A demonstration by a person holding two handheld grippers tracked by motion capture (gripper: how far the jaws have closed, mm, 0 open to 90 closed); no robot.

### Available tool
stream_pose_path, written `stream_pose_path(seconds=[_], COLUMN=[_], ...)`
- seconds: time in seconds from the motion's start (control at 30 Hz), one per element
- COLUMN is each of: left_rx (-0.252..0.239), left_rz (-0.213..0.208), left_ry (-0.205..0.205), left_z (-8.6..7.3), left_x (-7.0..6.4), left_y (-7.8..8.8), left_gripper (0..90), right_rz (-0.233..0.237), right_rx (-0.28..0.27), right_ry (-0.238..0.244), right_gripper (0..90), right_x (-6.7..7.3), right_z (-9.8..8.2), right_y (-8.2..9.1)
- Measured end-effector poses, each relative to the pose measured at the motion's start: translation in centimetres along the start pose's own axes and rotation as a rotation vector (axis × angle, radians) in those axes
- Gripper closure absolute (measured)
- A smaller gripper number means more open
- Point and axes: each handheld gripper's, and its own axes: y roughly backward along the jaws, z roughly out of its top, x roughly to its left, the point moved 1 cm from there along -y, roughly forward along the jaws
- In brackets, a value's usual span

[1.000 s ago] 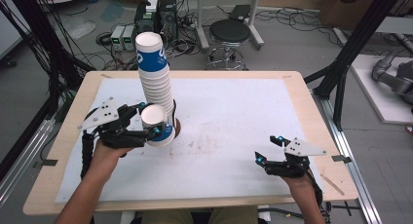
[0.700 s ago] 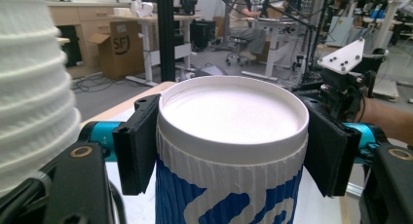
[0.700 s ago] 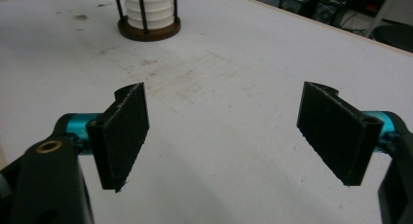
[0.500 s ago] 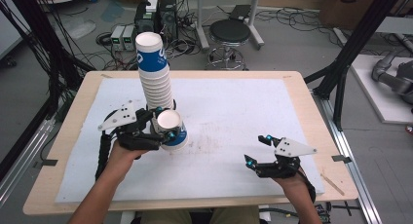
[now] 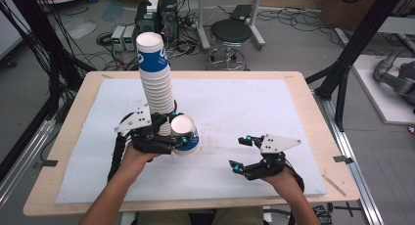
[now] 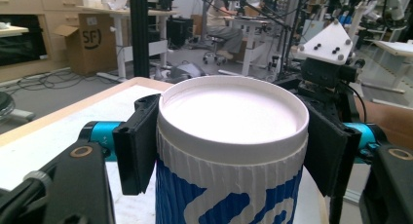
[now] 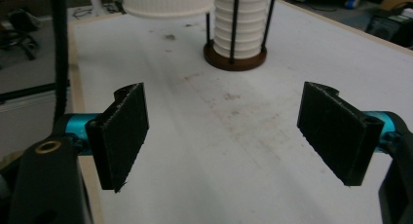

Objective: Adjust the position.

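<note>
Cup (image 5: pixel 186 135), clenched upside down in the left gripper (image 5: pixel 172 137), is best carried level toward four o'clock, where the right gripper (image 5: pixel 241 153) waits released.

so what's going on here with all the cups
A person at the table works with a handheld gripper in each hand. The left gripper is shut on a single blue and white paper cup, held just in front of the tall stack of cups in its holder. The right gripper hangs open and empty over the white mat, its fingers spread wide.
</note>
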Motion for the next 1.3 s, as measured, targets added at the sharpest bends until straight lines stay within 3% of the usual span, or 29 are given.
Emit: stream_pose_path(seconds=[0.3,0.57,0.93,1.3], left_rx=[0.007,0.013,0.023,-0.011], left_rz=[-0.062,-0.115,-0.174,-0.227], left_ry=[-0.007,-0.027,-0.035,-0.025], left_z=[-0.2,-0.2,-0.3,-0.4], left_x=[-0.4,-1.2,-2.1,-2.7], left_y=[-1.5,-2.8,-4.1,-4.7], left_gripper=[30.2,30.3,30.4,30.7], right_rz=[0.114,0.184,0.222,0.256], right_rx=[-0.029,-0.046,-0.069,-0.085], right_ry=[0.009,0.027,0.042,0.037], right_gripper=[19.3,19.4,19.3,18.6], right_x=[0.2,0.4,0.9,1.3], right_z=[1.8,2.9,3.4,3.3], right_y=[-2.0,-3.8,-4.8,-5.4])
